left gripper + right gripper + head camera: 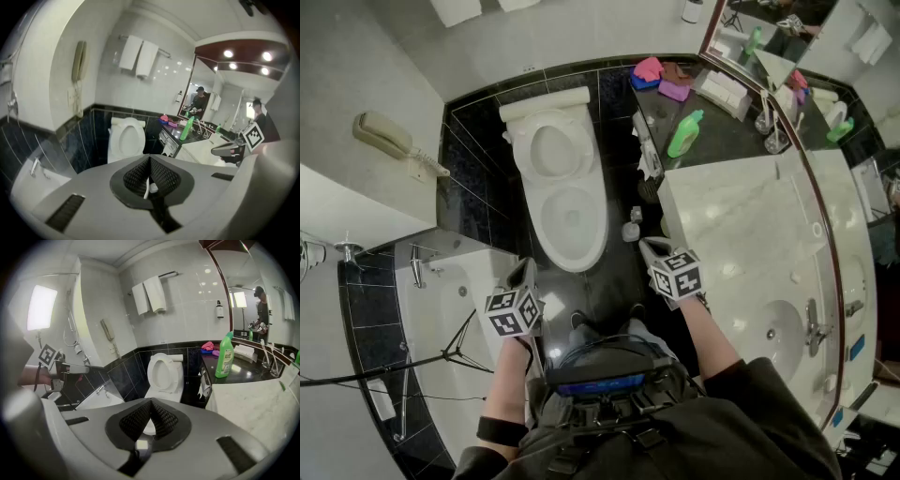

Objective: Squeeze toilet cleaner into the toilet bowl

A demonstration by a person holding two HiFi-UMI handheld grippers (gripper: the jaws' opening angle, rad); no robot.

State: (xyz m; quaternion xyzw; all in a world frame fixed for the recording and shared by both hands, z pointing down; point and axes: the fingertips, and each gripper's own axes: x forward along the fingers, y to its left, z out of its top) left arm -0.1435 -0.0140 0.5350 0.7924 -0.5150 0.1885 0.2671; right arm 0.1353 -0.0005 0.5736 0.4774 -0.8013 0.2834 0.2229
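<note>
The white toilet (569, 212) stands against the black-tiled wall with its lid and seat raised (551, 150). A green bottle of cleaner (685, 134) stands upright on the dark counter to the toilet's right; it also shows in the left gripper view (187, 128) and the right gripper view (224, 356). My left gripper (525, 269) hovers in front of the bowl at its left, jaws shut and empty (150, 174). My right gripper (650, 247) hangs at the bowl's right, by the marble counter's corner, shut with nothing in it (150, 416). Both are well short of the bottle.
A bathtub (450, 309) lies at the left, with a wall phone (389, 136) above it. The marble counter (741, 234) with a sink fills the right. Pink and purple cloths (661, 77) lie behind the bottle. A small object (633, 225) sits on the floor beside the toilet.
</note>
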